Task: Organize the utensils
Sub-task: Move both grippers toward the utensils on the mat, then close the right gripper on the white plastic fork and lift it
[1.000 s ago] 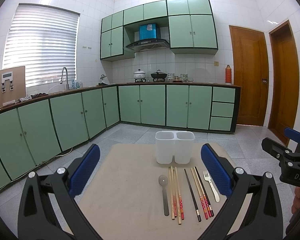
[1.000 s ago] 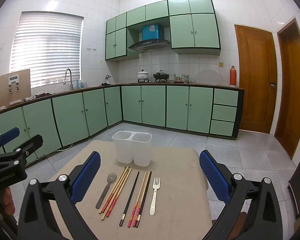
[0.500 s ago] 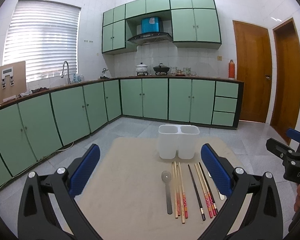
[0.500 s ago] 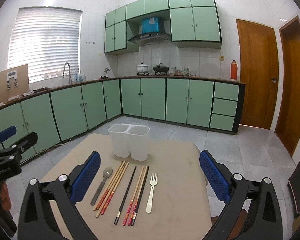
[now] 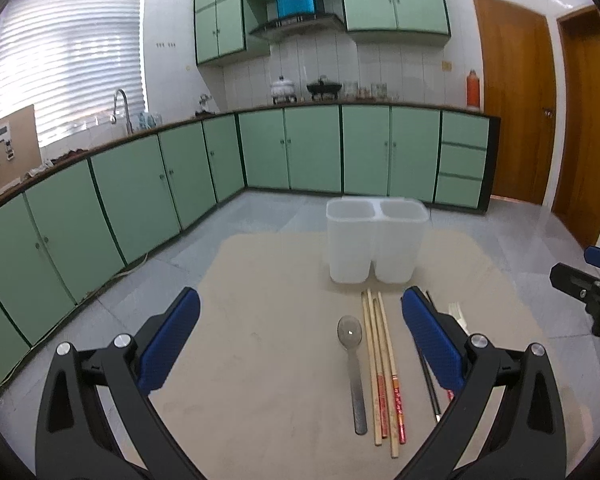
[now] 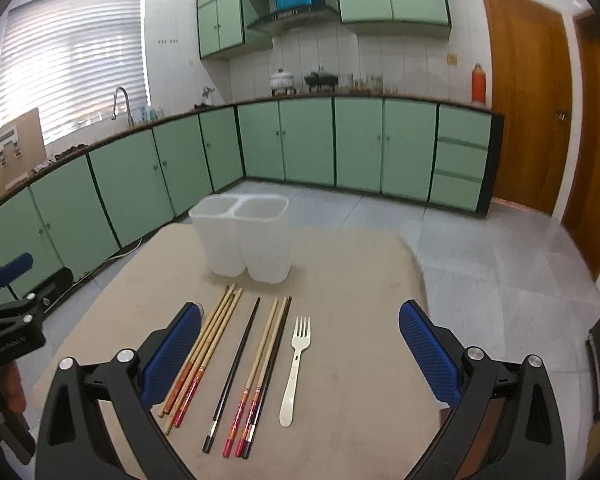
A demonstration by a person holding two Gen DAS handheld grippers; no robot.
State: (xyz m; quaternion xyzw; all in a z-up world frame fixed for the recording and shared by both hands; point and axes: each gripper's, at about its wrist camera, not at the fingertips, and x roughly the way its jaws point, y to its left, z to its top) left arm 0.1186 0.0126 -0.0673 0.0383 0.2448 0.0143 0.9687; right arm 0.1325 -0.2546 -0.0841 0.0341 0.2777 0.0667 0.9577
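On the tan counter [image 6: 360,280], a white two-compartment holder [image 6: 242,236] stands at the far side, both cups looking empty from here. In front of it, laid flat in a row: spoon [image 5: 354,364], pale wooden chopsticks with red ends [image 6: 204,350], one black chopstick [image 6: 236,364], another pair with red bands beside a dark stick [image 6: 262,368], and a cream plastic fork [image 6: 296,364].

Progress, as judged: nothing sorted yet. Every utensil lies on the counter, none in the holder. All of the picking and dropping is left to do.

Left hand-held gripper [image 5: 300,344]: jaws spread wide, blue pads well apart, nothing between them. It hangs above the counter with the spoon and pale chopsticks lying in the gap ahead; touching none of them.

Right hand-held gripper [image 6: 300,354]: likewise wide, empty. Chopsticks and fork lie between its pads in view, the spoon mostly hidden behind the left pad. No contact visible.

Both views slightly soft in the background; holder edges a little blurred in the right wrist view.
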